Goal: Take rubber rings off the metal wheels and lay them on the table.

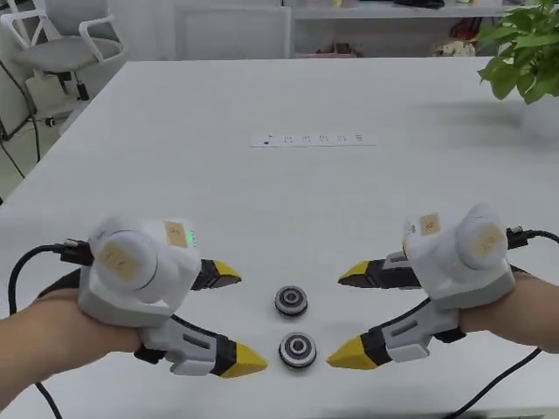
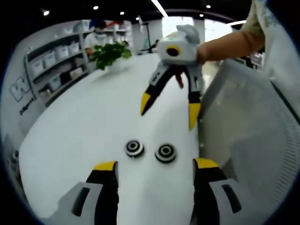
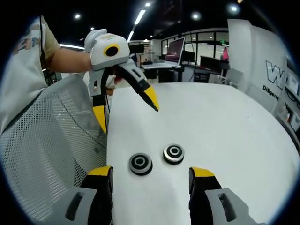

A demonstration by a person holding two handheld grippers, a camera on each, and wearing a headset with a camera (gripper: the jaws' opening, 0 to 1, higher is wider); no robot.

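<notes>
Left gripper (image 1: 243, 316) and right gripper (image 1: 345, 314) both gape wide and empty, flanking the near wheel (image 1: 298, 349) and far wheel (image 1: 291, 300). Best to pin the near wheel with one, then peel its rubber ring (image 1: 284, 352) with the other.

The white worktop (image 1: 157, 175) bears one metal wheel (image 1: 291, 300) near its front edge and, just nearer, a second wheel (image 1: 298, 349), the two not touching. A flat socket strip (image 1: 313, 139) lies well beyond them.
</notes>
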